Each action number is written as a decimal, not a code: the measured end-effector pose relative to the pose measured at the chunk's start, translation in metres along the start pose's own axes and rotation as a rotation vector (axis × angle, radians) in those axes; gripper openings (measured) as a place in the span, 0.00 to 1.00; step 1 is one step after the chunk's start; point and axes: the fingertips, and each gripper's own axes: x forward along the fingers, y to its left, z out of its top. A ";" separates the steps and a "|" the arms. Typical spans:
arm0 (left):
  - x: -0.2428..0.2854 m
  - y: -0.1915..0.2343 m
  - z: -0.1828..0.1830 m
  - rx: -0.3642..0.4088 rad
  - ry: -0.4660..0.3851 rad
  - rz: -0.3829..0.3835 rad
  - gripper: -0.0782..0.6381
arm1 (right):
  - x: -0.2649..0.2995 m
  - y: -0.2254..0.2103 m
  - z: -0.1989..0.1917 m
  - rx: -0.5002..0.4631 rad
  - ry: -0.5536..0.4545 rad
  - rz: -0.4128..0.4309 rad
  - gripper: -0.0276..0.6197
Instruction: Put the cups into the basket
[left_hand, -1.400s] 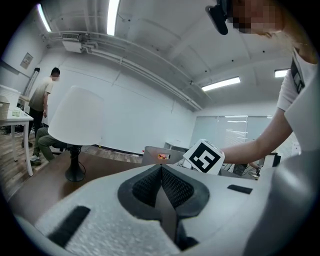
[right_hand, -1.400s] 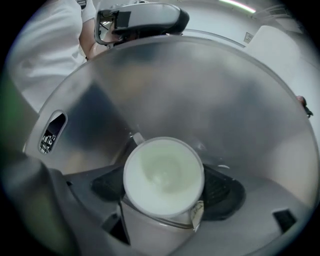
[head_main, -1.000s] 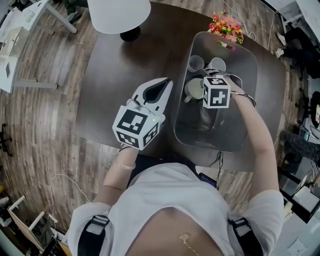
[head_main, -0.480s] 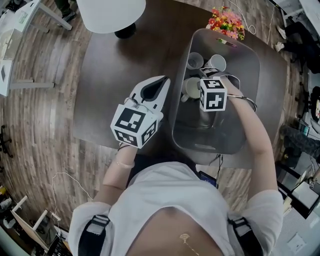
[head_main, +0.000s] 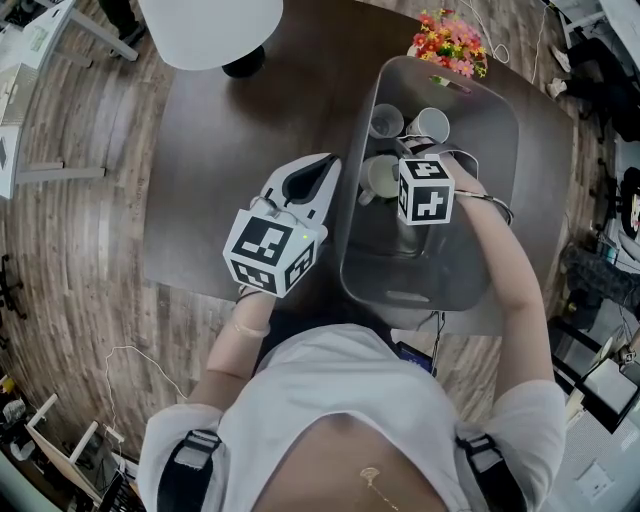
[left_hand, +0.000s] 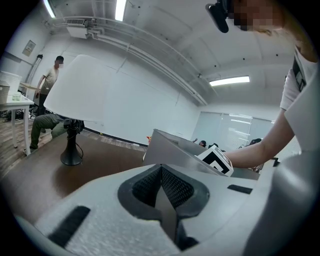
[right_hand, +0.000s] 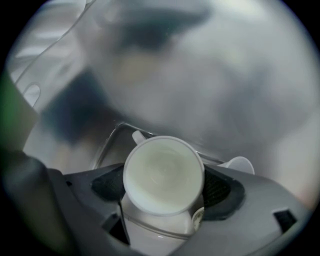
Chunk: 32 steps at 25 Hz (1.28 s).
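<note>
Right fingers (right_hand: 221, 188): closed on a white cup (right_hand: 162, 172), pads on either side of its body, mouth tilted toward the camera, handle up and left. The right gripper (right_hand: 165, 186) is down inside the basket (head_main: 500, 130), with grey wall all around. The rim of a neighbour cup (right_hand: 241, 164) shows just beside the right finger. A thin wire-like outline runs behind the held cup; can't tell what it is.

Left fingers (left_hand: 172, 187): pressed together, nothing between them. The left gripper (left_hand: 161, 169) hangs idle over the bench (head_main: 220, 150), just outside the basket's left wall.

Head view: two cups (head_main: 432, 123) stand at the far end of the basket, and a third cup (head_main: 382, 176) is nearer, close by the right gripper's marker cube. Can't tell from here whether that third one is the held cup. No cup shows on the bench outside the basket. A lamp (head_main: 210, 30) and flowers (head_main: 452, 42) sit at the far edge, out of play.

Step, as judged: set-down of a cup in the basket, with the release not yet made. It is probably the last cup, since none is seen outside.

Next move calls for:
- lowering until the cup's base rests on the basket floor and righting its tilt;
- opening the fingers only enough to free it;
- drawing straight back and up, so the right finger misses the neighbour cup.
</note>
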 end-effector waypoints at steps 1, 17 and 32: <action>0.000 0.000 -0.001 0.000 0.001 -0.001 0.12 | 0.000 0.000 0.000 -0.001 0.000 0.000 0.69; -0.003 -0.004 0.002 0.002 -0.003 -0.003 0.12 | 0.002 0.000 -0.004 -0.020 0.018 -0.037 0.69; -0.010 -0.012 0.005 0.015 -0.024 -0.009 0.12 | -0.013 0.002 -0.011 -0.010 0.055 -0.096 0.71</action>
